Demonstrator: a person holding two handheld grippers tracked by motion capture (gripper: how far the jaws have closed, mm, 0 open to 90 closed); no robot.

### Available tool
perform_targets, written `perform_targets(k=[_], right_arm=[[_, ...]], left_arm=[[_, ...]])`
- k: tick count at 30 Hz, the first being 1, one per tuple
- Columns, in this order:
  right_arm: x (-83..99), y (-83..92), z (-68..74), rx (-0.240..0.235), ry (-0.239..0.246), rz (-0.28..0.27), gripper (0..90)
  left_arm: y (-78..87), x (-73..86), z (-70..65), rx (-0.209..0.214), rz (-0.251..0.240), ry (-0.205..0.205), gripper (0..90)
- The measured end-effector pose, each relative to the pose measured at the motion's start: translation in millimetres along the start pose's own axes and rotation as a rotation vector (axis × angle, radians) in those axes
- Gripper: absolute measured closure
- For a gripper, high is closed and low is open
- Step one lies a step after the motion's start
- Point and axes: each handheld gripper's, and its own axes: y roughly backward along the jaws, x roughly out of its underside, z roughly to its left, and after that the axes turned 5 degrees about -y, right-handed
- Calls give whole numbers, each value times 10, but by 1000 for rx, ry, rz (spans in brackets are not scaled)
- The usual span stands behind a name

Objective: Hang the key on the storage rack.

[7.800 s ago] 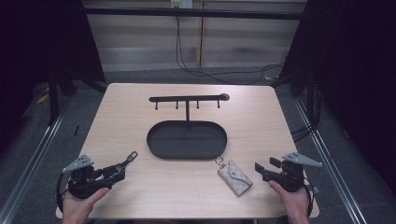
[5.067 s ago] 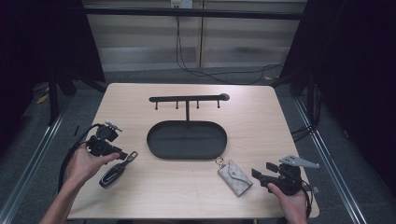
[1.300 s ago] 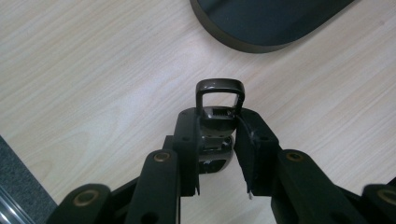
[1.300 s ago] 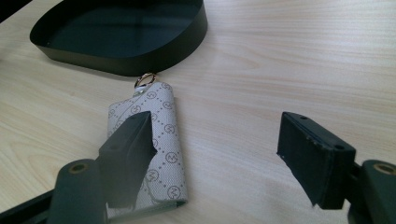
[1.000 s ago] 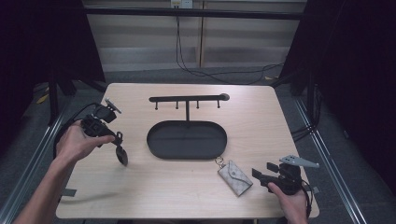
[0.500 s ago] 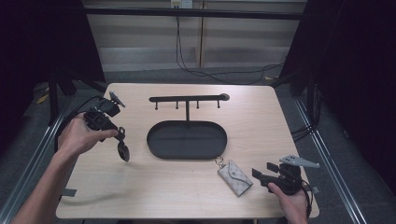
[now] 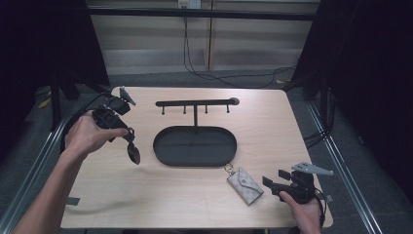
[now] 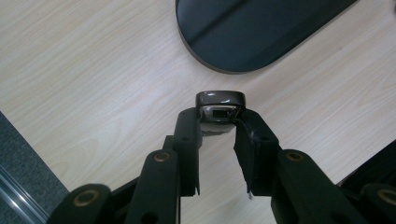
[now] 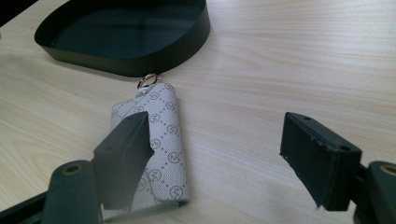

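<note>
Left gripper (image 7: 127,138) was raised over the table's (image 7: 146,195) left side, jaws clamped on a dark key fob (image 8: 220,101) hanging just left of the black oval tray (image 7: 195,146). Right gripper (image 7: 275,179) rested near the front right edge, jaws wide apart, patterned key pouch (image 9: 156,140) lying flat beside its left jaw

Table (image 7: 272,122): pale wood, fine grain lines. Tray (image 7: 195,146): matte black; same for rack (image 7: 196,103) behind it. Pouch (image 9: 159,149): light grey, I read dotted diamond lattice with small round logos (silver ring at top). Fob (image 8: 220,106): glossy dark brown-grey, I see black inset. Left gripper (image 8: 218,135) and right gripper (image 9: 224,158): black jaws, brass-toned rivets. Floor (image 7: 204,78): dark grey.
</note>
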Motion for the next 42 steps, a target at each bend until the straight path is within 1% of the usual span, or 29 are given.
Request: perform_targets(k=[5, 8, 16, 22, 23, 24, 25, 29, 30, 31, 33, 34, 35, 37, 38, 40, 42], right_arm=[[-1, -1, 1, -1, -2, -1, 215], [0, -1, 1, -4, -2, 1, 212], [-1, -7, 0, -8, 0, 2, 212], [-9, -23, 1, -11, -1, 8, 211], [-8, -24, 0, -11, -1, 9, 211], [-6, -22, 0, -10, -3, 9, 211], [-5, -20, -1, -12, -1, 7, 211], [-2, -14, -4, -14, -1, 6, 211], [-3, -16, -2, -14, -1, 6, 211], [-4, -19, -2, -14, 1, 8, 211], [-5, -23, -2, -14, 1, 11, 211], [-6, -26, -4, -12, 1, 12, 211], [-7, -26, -5, -13, 0, 11, 211], [-6, -25, -5, -13, -1, 11, 211], [-6, -24, -5, -13, -3, 11, 211], [-6, -25, -5, -13, 2, 13, 211], [-3, -21, -2, -15, 2, 13, 211]], left_arm=[[22, -70, -17, 2, 1, -4, 708], [29, -129, -46, -1, 12, -16, 708], [51, -272, -131, 4, 8, -43, 708], [43, -354, -143, 14, 15, -45, 708], [34, -362, -143, 21, 13, -45, 708], [29, -367, -145, 17, 15, -40, 708], [19, -373, -145, 22, 18, -38, 708], [5, -407, -156, 24, 20, -38, 708], [14, -421, -153, 20, 25, -42, 708], [15, -436, -157, 24, 22, -35, 708], [20, -472, -156, 22, 25, -42, 708], [18, -490, -157, 24, 24, -36, 708], [11, -508, -157, 30, 24, -38, 708], [-12, -545, -167, 26, 27, -39, 708], [-26, -565, -169, 34, 33, -41, 708], [-52, -602, -176, 29, 42, -45, 708], [-80, -637, -181, 35, 44, -46, 708]])
